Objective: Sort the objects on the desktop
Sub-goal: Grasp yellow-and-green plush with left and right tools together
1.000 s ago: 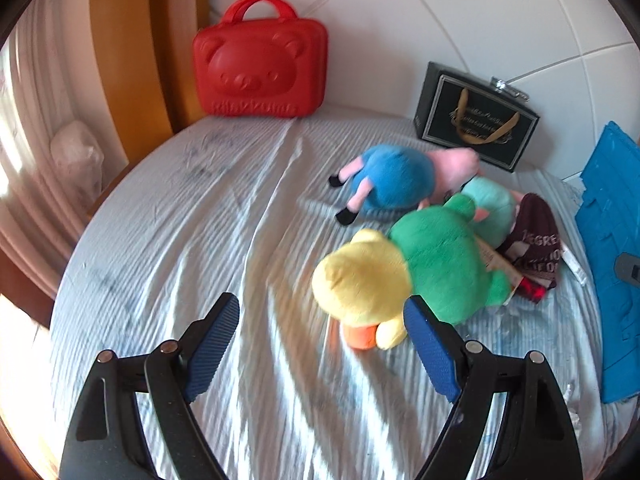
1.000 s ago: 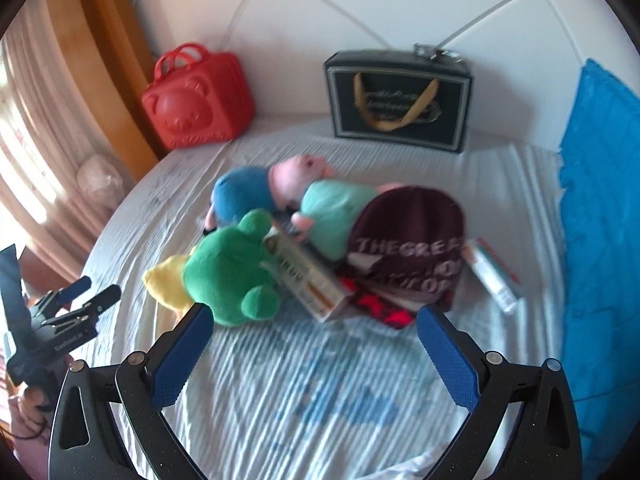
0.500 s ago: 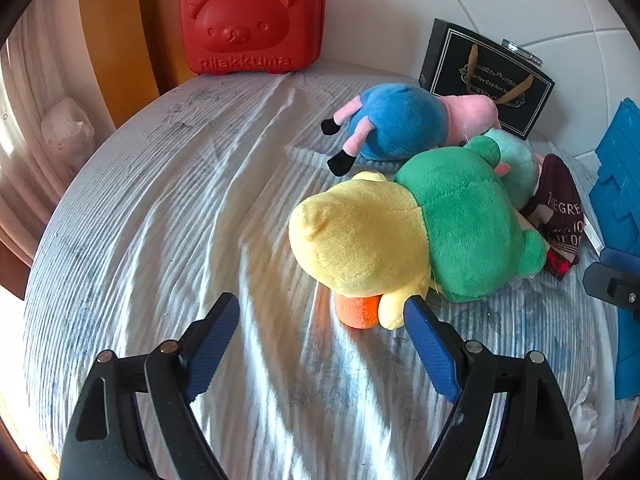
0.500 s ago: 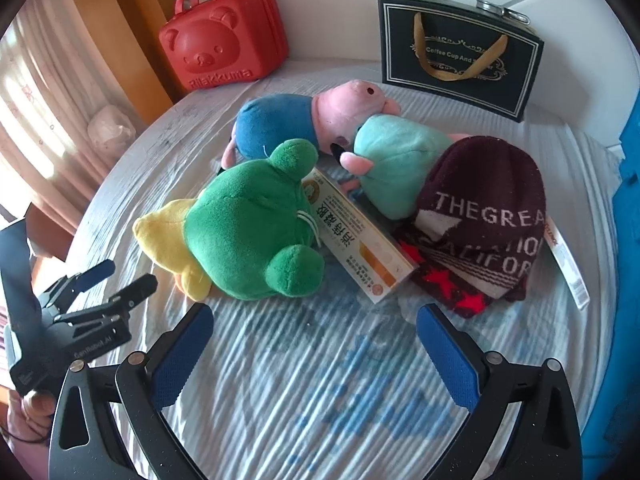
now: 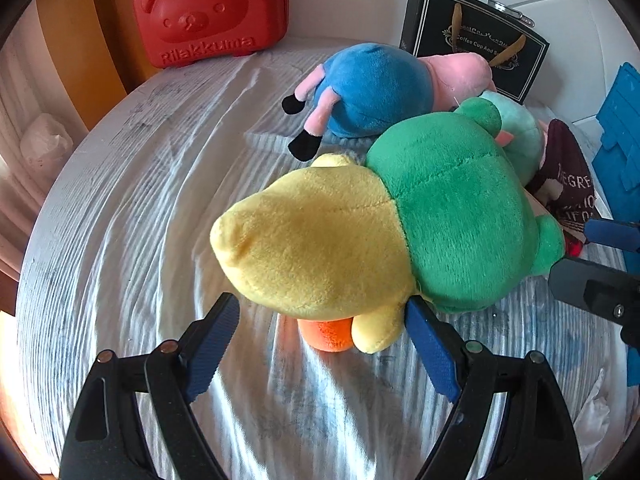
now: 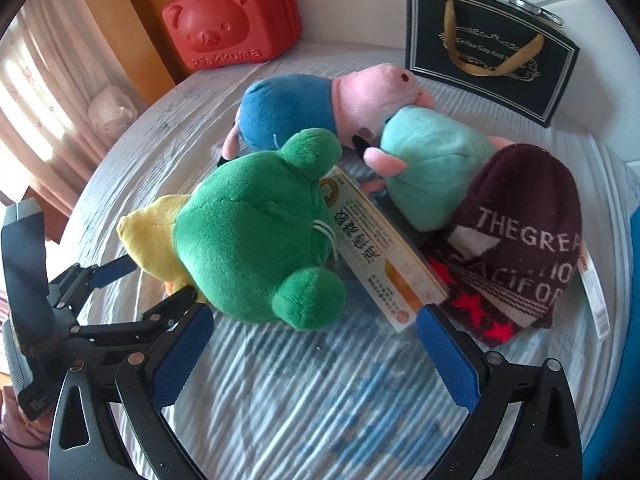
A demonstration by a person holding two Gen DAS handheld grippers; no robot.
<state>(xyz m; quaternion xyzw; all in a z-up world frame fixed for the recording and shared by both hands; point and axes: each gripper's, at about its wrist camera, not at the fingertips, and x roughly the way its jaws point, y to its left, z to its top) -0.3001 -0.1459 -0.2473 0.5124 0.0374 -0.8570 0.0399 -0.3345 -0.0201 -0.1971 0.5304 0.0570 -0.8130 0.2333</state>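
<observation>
The green and yellow plush toy (image 5: 384, 228) is seen lying on the striped cloth (image 5: 120, 240), leaning against other toys. Both the left gripper (image 5: 322, 344) and right gripper (image 6: 316, 348) are held wide and empty. Soft, light stuffing is expected; the yellow end is best pinched

3 plushies (image 6: 256, 240), 1 beanie (image 6: 524, 216), 1 box (image 6: 384, 252)

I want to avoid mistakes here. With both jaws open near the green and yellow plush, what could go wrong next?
1. The long paper box leans against the green and yellow plush; lifting the plush may drag or tip it.
2. The left gripper and right gripper approach the same toy closely, so they might collide.
</observation>
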